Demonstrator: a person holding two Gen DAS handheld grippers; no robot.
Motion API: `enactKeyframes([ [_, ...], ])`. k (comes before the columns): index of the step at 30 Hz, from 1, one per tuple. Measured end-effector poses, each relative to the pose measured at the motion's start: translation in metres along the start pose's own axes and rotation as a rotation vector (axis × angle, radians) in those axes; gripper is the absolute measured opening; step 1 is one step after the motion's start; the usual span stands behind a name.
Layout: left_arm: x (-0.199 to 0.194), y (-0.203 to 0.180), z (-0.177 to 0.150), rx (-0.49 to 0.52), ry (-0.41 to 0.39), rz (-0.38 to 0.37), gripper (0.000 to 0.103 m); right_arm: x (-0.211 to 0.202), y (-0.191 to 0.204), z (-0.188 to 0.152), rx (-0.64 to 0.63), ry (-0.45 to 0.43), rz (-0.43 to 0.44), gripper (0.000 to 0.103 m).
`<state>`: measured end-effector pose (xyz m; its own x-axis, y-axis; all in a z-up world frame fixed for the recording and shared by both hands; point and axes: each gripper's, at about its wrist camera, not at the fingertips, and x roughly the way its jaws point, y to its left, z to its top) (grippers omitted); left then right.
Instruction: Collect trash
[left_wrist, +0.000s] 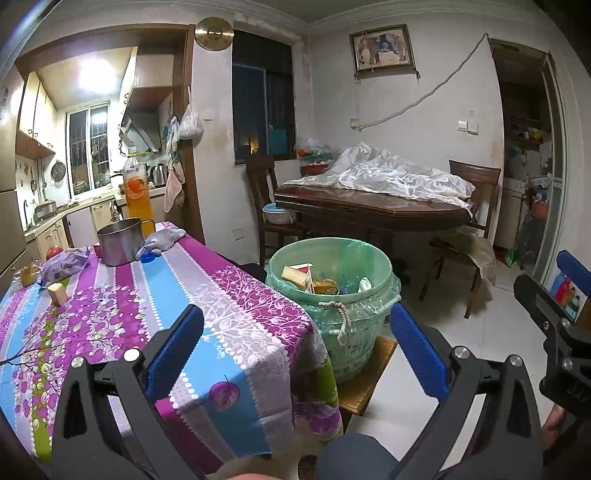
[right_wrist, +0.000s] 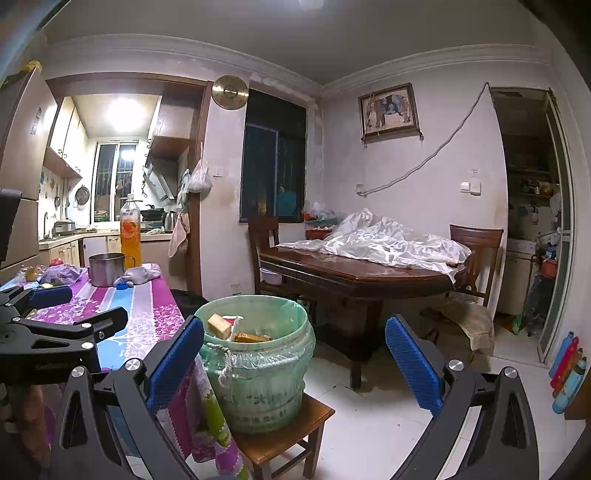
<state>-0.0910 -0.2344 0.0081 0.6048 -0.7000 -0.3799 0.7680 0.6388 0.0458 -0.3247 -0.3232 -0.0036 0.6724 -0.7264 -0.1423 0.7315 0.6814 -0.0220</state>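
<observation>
Left gripper (left_wrist: 295, 332) held low over the near corner of the table (left_wrist: 207, 295), fingers spread wide and level, nothing between the ribbed blue pads (left_wrist: 173, 354). Right gripper (right_wrist: 293, 352) likewise spread wide and empty, poised just in front of the bin (right_wrist: 258, 369), pointing across the room toward the dark wooden dining table (right_wrist: 358, 277). Seen from the left wrist view at the far right edge, black frame and blue fingertip raised above the floor.

Round bin of pale green plastic, lined with a thin translucent green bag, a knotted white cord (right_wrist: 223, 363) hanging at its side. Set on a low wooden stool (right_wrist: 291, 424), touching the hanging edge of the tablecloth. Inside: a tan block (right_wrist: 219, 325), flattened cartons in white and orange, other scraps too jumbled to identify.

Glossy cloth on the table, striped purple, blue and grey, printed with white and purple trees. Still lying on it at the far end: crumpled lilac wrapper (left_wrist: 64, 264), small tan cube (left_wrist: 58, 292), blue bottle cap (left_wrist: 147, 256), grey rag (left_wrist: 164, 238). Beside those, a dull steel pot (left_wrist: 120, 242), a tall bottle of orange drink (left_wrist: 137, 192), a red fruit, possibly an apple (left_wrist: 53, 252).
</observation>
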Motion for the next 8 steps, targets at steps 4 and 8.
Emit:
enactKeyframes([
  [4, 0.0006, 0.0008, 0.0006, 0.001, 0.008, 0.003, 0.097, 0.0043, -0.0008, 0.0011, -0.004, 0.003, 0.016, 0.098],
  [8, 0.0006, 0.0006, 0.0005, 0.003, 0.009, 0.004, 0.097, 0.0055, -0.0007, 0.0014, -0.002, 0.001, 0.025, 0.098],
])
